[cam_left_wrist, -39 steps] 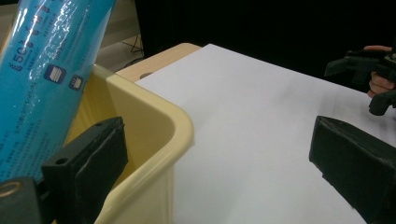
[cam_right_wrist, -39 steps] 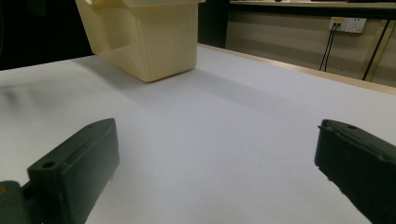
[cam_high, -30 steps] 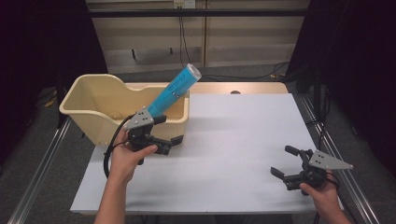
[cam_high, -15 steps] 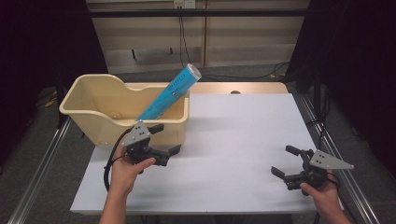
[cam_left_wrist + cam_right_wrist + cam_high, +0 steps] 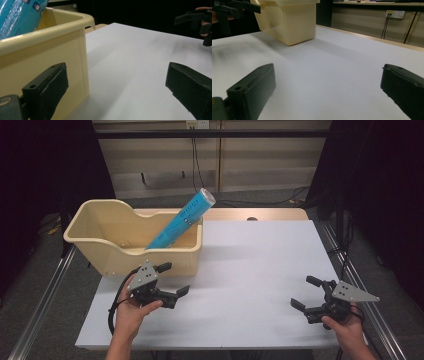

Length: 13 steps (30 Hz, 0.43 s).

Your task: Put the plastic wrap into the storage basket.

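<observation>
High view: the blue tube [image 5: 181,221] leans in the bin [image 5: 107,250], foot inside, top jutting over the right rim, seemingly just deposited. The left gripper [image 5: 174,280] sits near the bin's front wall, jaws wide and empty; the right gripper [image 5: 305,292] waits well apart at near right, also wide.

Left gripper view: the jaws stand wide beside the bin [image 5: 47,45], the tube [image 5: 20,15] above.

Right gripper view: the spread jaws frame bare table [image 5: 332,75]; the bin [image 5: 289,20] stands far left.
</observation>
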### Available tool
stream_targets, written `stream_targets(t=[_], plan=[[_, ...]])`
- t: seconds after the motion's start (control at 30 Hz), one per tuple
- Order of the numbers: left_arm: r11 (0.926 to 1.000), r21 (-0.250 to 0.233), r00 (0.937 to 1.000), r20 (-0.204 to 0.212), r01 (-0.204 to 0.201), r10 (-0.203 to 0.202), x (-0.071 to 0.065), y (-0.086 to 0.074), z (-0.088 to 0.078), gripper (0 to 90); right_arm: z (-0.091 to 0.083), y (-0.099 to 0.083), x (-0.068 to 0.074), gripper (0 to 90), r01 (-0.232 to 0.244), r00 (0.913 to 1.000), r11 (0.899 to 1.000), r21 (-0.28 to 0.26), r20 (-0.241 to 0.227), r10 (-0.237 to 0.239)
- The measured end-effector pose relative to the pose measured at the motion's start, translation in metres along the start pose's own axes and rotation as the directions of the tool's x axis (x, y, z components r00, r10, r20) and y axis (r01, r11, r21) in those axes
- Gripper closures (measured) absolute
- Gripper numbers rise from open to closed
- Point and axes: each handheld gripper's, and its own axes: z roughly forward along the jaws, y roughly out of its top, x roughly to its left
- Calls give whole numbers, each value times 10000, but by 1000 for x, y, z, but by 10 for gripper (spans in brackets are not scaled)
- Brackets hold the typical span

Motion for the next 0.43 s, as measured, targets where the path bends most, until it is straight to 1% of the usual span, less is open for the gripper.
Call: stream_targets(t=[0.07,0.1,0.2,0.23,0.3,0.37,0.43], plan=[[9999,-95,9999,95,53,-52,-1,-3,-2,39,0,0,0,0,17,10000,10000,-5,-6,-17],[10000,-57,10000,37,38,-38,-2,-5,-3,39,0,0,0,0,5,10000,10000,6,-27,-5],[10000,94,10000,63,-8,7,-4,-11,-4,36,1,0,1,0,45,10000,10000,17,-18,-45],[9999,119,9999,138,-2,0,-4,-13,-5,36,1,0,2,0,23,10000,10000,-7,-18,-23],[9998,172,10000,26,-49,48,-4,-16,-6,36,2,1,2,0,71,10000,10000,-25,-49,-71],[9999,133,10000,92,-16,15,-3,-17,-8,36,2,1,3,0,75,10000,10000,-44,-50,-75],[9999,109,10000,19,10,-10,-3,-16,-9,36,2,1,2,0,76,10000,10000,-46,-59,-76]])
